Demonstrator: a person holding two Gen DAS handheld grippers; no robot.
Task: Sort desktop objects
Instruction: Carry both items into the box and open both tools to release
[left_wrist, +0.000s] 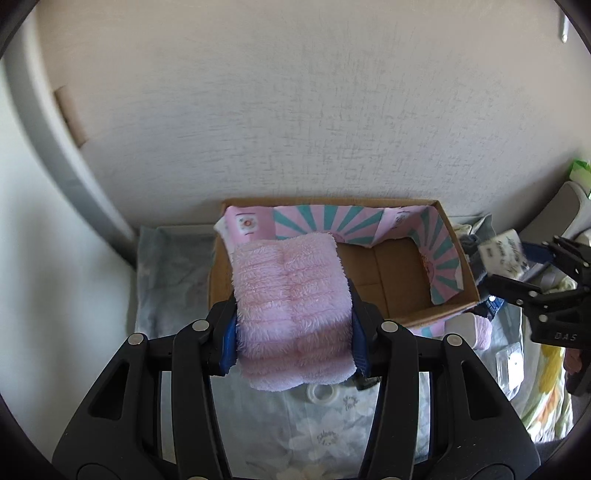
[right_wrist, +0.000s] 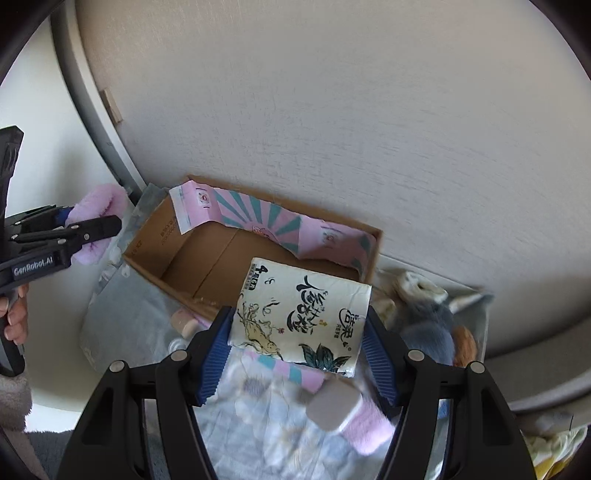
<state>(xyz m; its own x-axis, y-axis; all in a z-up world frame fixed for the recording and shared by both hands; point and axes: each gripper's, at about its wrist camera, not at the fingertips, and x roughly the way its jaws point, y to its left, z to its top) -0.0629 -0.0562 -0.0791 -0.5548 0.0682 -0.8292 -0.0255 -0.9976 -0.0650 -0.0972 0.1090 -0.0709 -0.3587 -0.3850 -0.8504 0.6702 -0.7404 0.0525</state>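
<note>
my left hand-held gripper (left_wrist: 293, 325) was pinching a folded pink fleece cloth (left_wrist: 291, 291) between its blue pads, held in the air above the near-left edge of the cardboard box (left_wrist: 454, 254). my right hand-held gripper (right_wrist: 297, 345) was pinching a white tissue pack (right_wrist: 301, 314) by its two side edges, held just in front of the box's near wall.

below both grippers the bench carried a pale floral sheet (right_wrist: 258, 424). on it lay a beige-and-pink pad (right_wrist: 343, 413), a white tape ring (left_wrist: 323, 393) and a clear plastic packet (left_wrist: 509, 365). a grey plush toy (right_wrist: 428, 321) lay just right of the box.

beyond the grippers, the box stood open against the wall (left_wrist: 295, 110), lined with pink-and-teal paper (left_wrist: 354, 221); its brown floor looked bare.

judgement for the step in hand: carry each item forward until it is fully over the box floor before lowering. i would keep the cloth to the left half and the pack to the right half, so the two grippers stay apart. spread the fingers only once the item is low inside, since the soft cloth could drape over the wall.
</note>
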